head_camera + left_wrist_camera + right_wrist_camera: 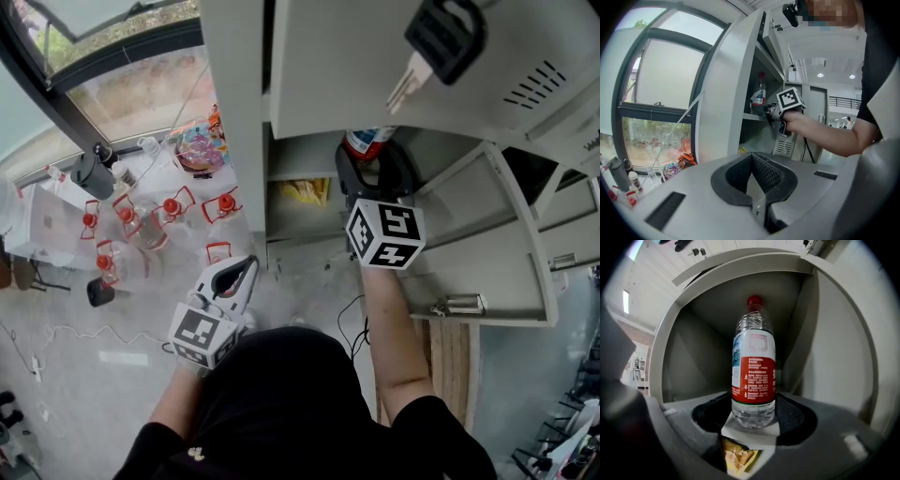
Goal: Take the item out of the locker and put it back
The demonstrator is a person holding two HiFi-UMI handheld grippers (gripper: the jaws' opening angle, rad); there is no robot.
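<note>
Right gripper view: water bottle (753,366) stood upright on the locker (825,357) shelf, dead ahead and between the jaws of the right gripper (754,420). Long axis was vertical. Jaws were spread wide with a gap each side, not pinching. Left gripper (752,176) sat well outside the locker, pads together, empty, so the right was the nearer. Red cap; the print on the red-and-white label was too small to read.

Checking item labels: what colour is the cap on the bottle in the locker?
Red cap; shows best in the right gripper view.

The bottle (753,371) stands mid-compartment, leaving free room beside it to each locker wall (834,343).
</note>
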